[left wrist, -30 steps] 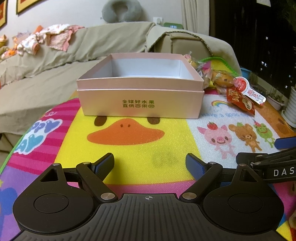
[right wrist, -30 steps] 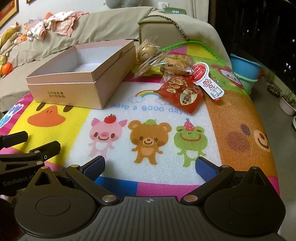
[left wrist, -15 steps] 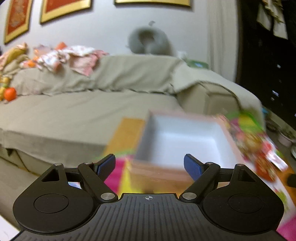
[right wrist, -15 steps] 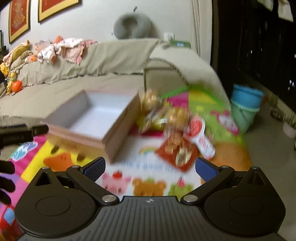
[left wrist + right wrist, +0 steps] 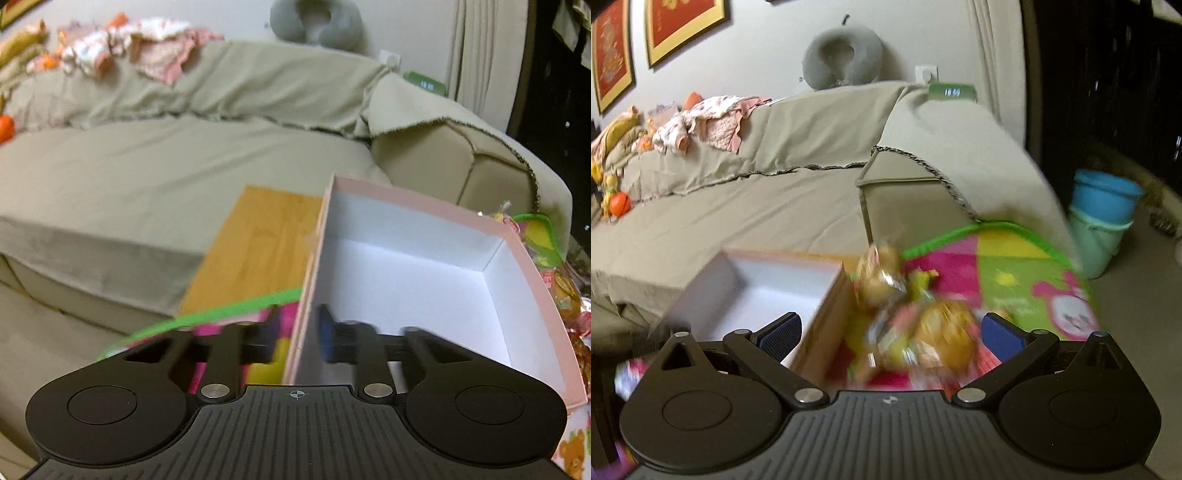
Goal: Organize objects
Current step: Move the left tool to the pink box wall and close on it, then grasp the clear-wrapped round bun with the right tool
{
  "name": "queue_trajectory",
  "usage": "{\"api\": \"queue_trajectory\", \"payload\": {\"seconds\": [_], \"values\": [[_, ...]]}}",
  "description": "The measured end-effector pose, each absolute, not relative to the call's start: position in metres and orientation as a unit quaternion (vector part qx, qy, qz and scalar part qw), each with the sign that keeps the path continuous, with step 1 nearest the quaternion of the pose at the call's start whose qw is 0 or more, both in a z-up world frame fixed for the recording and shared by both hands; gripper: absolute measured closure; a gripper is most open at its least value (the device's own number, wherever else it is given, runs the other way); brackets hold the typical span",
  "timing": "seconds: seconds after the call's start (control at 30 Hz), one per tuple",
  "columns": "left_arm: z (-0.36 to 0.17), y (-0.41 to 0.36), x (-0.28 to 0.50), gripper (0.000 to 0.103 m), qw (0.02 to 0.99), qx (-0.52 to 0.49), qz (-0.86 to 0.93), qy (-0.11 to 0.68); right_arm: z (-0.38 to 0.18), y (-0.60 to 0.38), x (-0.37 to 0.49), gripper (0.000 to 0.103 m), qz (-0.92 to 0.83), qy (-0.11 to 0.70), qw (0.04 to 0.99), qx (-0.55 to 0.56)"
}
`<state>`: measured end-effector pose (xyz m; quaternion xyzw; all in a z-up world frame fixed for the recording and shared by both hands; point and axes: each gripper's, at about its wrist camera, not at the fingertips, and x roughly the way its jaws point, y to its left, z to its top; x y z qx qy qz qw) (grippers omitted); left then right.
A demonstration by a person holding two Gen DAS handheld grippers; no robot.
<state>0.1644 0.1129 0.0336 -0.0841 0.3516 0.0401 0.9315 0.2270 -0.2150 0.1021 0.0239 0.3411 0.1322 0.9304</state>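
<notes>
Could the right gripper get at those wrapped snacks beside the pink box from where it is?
Probably yes. The right gripper is open, with the blurred wrapped snacks lying right ahead between its fingers, and nothing visible in between; the pink box sits off to one side.

The box (image 5: 413, 266) is pale pink on its outer walls and rim and plain white inside. It rests on a play mat (image 5: 1027, 273) patched in hot pink, yellow and lime green, with a bright green border and a pink-and-white cartoon animal face. Along the mat's far edge bare table (image 5: 258, 240) shows honey-orange wood grain. The snack packets (image 5: 923, 325) beside the box are a blur of golden brown, red and clear wrapping. Both the left gripper (image 5: 297, 332) and the right gripper (image 5: 890, 332) are matte black with blue pads (image 5: 1003, 338). The sofa cover (image 5: 147, 166) is khaki-beige; the neck pillow (image 5: 844, 55) is grey; the buckets (image 5: 1104, 206) are sky blue above mint.
</notes>
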Motion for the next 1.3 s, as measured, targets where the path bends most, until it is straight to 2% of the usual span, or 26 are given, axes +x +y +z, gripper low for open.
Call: {"api": "queue_trajectory", "payload": {"seconds": [0.07,0.17,0.33,0.37,0.4,0.5,0.6,0.7,0.93,1.13,1.3], "values": [[0.029,0.113,0.164,0.09,0.928,-0.086,0.046,0.36,0.093,-0.207,0.265,0.0,0.125,0.356,0.925,0.044],[0.029,0.115,0.163,0.092,0.926,-0.092,0.043,0.362,0.074,-0.193,0.317,0.0,0.104,0.371,0.921,0.055],[0.032,0.115,0.157,0.093,0.928,-0.088,0.024,0.36,0.041,-0.187,0.382,0.012,0.067,0.405,0.905,0.112],[0.033,0.115,0.158,0.093,0.928,-0.091,0.022,0.361,0.034,-0.191,0.393,0.023,0.066,0.422,0.893,0.142],[0.033,0.115,0.157,0.093,0.928,-0.09,0.02,0.362,0.028,-0.195,0.4,0.041,0.075,0.437,0.88,0.172],[0.033,0.112,0.156,0.093,0.93,-0.079,0.017,0.358,0.021,-0.201,0.4,0.063,0.117,0.468,0.851,0.209],[0.032,0.113,0.157,0.092,0.93,-0.089,0.021,0.356,0.031,-0.211,0.381,0.067,0.125,0.467,0.853,0.197],[0.032,0.11,0.156,0.092,0.93,-0.094,0.026,0.354,0.054,-0.231,0.351,0.068,0.134,0.445,0.864,0.194],[0.031,0.1,0.151,0.091,0.931,-0.098,0.024,0.351,0.12,-0.253,0.25,0.068,0.157,0.41,0.892,0.108],[0.03,0.097,0.149,0.091,0.932,-0.096,0.025,0.348,0.132,-0.245,0.159,0.068,0.188,0.439,0.877,0.05],[0.029,0.096,0.149,0.091,0.933,-0.101,0.029,0.344,0.136,-0.23,0.12,0.068,0.215,0.444,0.868,0.058]]}}
